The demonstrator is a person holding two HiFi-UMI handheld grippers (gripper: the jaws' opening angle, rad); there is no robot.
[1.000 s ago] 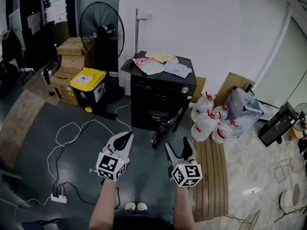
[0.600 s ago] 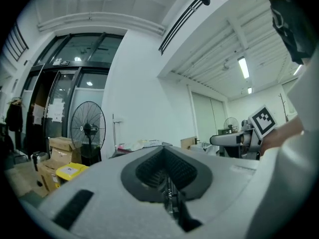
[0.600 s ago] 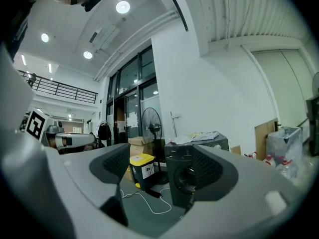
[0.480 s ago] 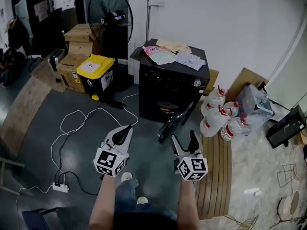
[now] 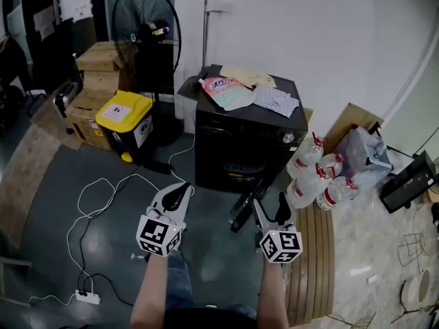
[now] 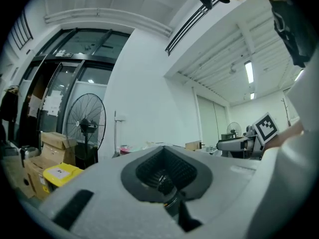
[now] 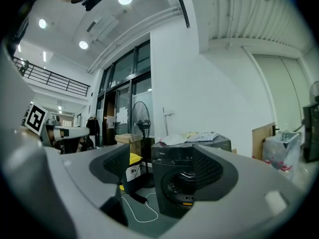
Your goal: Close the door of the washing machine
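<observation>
A black front-loading washing machine (image 5: 247,139) stands against the white wall. Its round door (image 5: 245,204) hangs open, swung out toward me over the floor. My left gripper (image 5: 180,192) is held low, left of the door and apart from it, jaws pressed together with nothing between them (image 6: 164,168). My right gripper (image 5: 271,204) is just right of the door's free edge, not touching it. It is open and empty (image 7: 164,168). In the right gripper view the machine's front (image 7: 182,185) and drum opening show between the jaws.
Several packets (image 5: 247,91) lie on the machine's top. A tall black fan (image 5: 145,36), a yellow-lidded bin (image 5: 125,118) and cardboard boxes (image 5: 96,74) stand to the left. Water bottles (image 5: 312,173) and a wooden board (image 5: 309,252) lie to the right. A white cable (image 5: 110,184) crosses the floor.
The person has stepped closer to the machine, so both grippers sit nearer the open door. The right gripper is now beside the door's edge. Jaw states are the same.
</observation>
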